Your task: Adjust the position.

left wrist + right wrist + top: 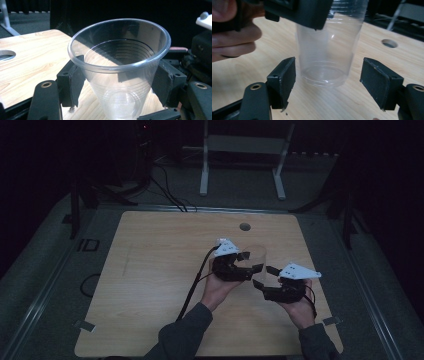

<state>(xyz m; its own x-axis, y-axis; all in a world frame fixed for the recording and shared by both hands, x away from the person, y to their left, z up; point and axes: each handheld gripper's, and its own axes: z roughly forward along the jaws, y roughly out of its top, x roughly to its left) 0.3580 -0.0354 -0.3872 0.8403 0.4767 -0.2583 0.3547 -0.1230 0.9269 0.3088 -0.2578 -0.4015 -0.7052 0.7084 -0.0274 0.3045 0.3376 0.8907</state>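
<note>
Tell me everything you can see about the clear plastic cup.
The clear plastic cup is see-through with fine ridges around its wall, a rolled rim and a narrower round base. It is empty, upright, with its base on the wooden table. The left gripper is shut on it below the rim, one pad on each side. The right gripper is open low by its base, not touching.

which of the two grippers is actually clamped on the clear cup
The left gripper: its pads press both sides of the clear plastic cup just under the rim. The right gripper stands open, its jaws apart from the cup's base.
</note>
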